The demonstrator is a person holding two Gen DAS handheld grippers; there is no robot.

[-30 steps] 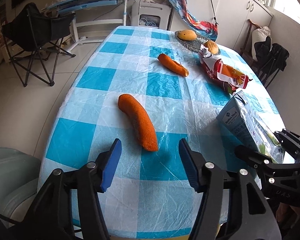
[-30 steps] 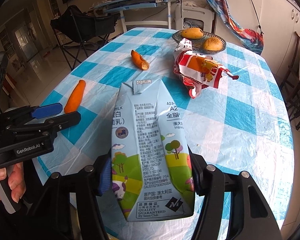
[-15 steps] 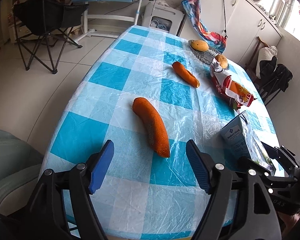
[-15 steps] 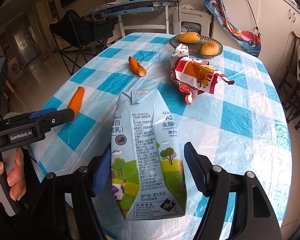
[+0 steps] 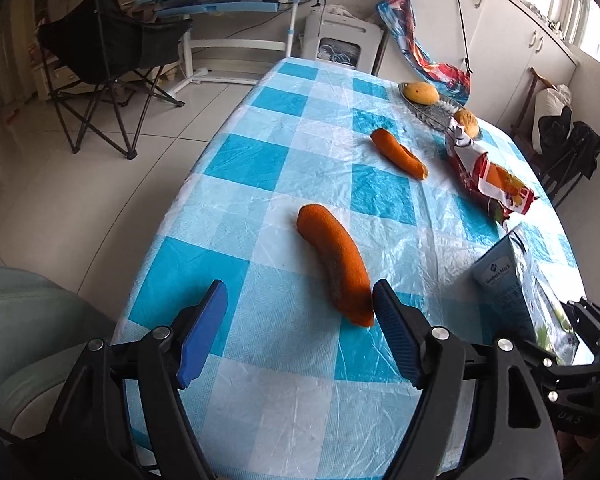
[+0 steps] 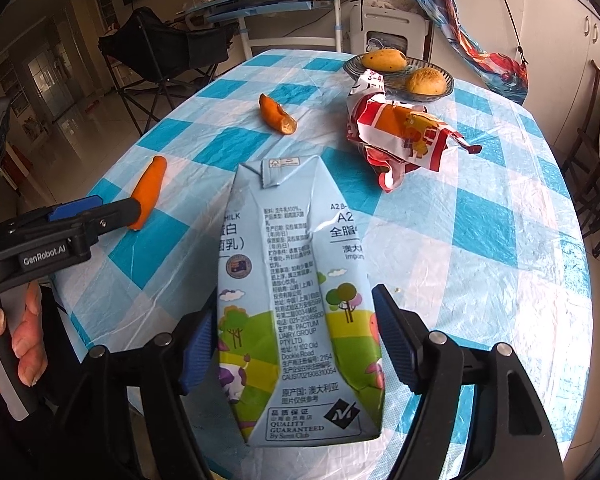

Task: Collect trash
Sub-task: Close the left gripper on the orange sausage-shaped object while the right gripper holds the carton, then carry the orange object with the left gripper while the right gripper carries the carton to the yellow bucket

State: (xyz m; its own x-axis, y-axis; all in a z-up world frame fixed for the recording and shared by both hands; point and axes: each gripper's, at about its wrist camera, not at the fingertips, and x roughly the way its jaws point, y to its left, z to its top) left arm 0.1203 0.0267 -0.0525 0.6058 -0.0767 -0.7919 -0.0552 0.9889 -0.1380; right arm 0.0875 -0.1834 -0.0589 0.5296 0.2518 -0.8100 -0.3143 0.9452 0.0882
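My right gripper [image 6: 292,344] straddles the milk carton [image 6: 296,300] lying flat near the close edge of the worktop [image 6: 480,248]. Left pad looks pressed to the carton's side; the right pad shows a thin gap, so I'd call the fingers apart, not clamped. To do this well: squeeze evenly across the lower body where the panels are stiffest, and check both pads bite before lifting. The creased card will likely buckle if I grip too hard.

My left gripper [image 5: 300,332] has its fingers wide apart and holds nothing. It hovers low over the worktop, with the tip of the near carrot [image 5: 336,264] just beside the right pad. I'd keep it clear of the carton's lift path.

Count:
- 1 milk carton
- 1 crumpled red snack wrapper [image 6: 400,132], just this side of the dish
- 2 carrots: near one, far carrot [image 6: 278,114] with a bitten-looking end
- 1 dish [image 6: 440,96] holding 2 yellow-orange fruits, kind unclear

Trash by my read: carton and wrapper; no bin in view.
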